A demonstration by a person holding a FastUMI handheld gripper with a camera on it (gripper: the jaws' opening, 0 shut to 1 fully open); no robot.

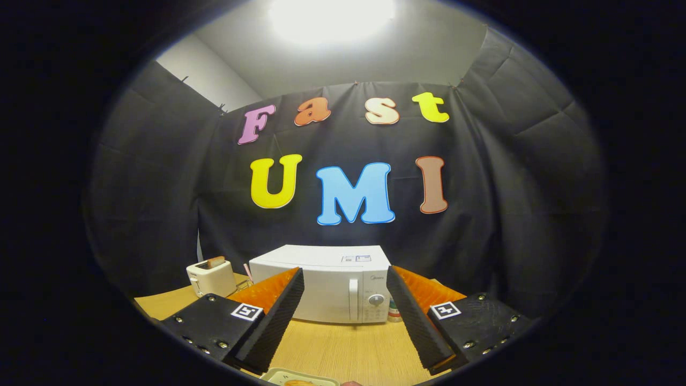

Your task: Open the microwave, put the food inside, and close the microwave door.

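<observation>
two ribbed claw [345, 316] fingers spread, released; boxy smooth microwave [327, 289] beyond, door closed, on wood-grain table [343, 348].

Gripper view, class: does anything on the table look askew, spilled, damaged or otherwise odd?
Nothing stands out. The microwave sits square with its door shut, the toaster stands upright beside it, and the open gripper holds nothing above the tray.
</observation>
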